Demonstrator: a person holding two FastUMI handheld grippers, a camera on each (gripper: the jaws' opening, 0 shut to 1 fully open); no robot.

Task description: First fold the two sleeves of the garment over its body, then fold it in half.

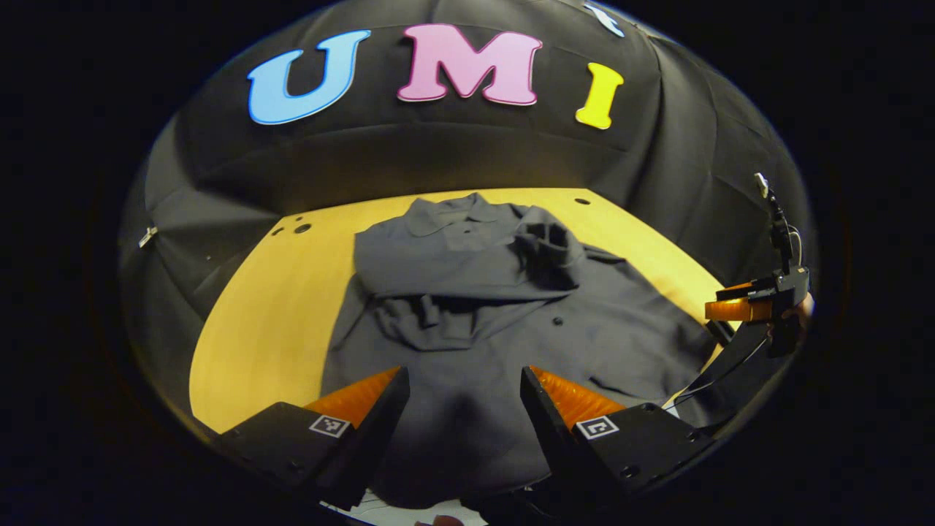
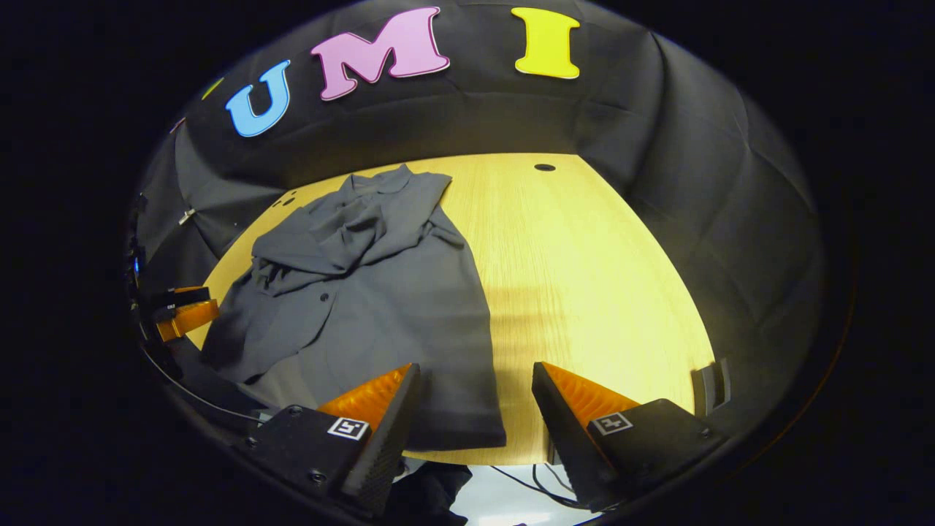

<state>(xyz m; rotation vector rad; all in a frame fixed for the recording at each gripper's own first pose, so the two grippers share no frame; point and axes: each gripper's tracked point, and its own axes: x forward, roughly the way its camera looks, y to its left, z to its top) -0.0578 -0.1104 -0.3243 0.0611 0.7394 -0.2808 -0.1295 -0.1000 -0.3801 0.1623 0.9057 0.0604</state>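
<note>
Grey garment lay flat on yellow table, both sleeves already folded over body. Left gripper and right gripper hovered above near hem, jaws wide, empty. Judged next: pinch hem corners, fold toward collar.

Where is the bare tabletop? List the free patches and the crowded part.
Free: the wide strip of yellow wooden table between the dark grey shirt's side edge and the black cloth wall; a narrower strip along the shirt's other side. Crowded: the folded sleeves bunched below the collar. The open left gripper and open right gripper hover near the hem.
</note>
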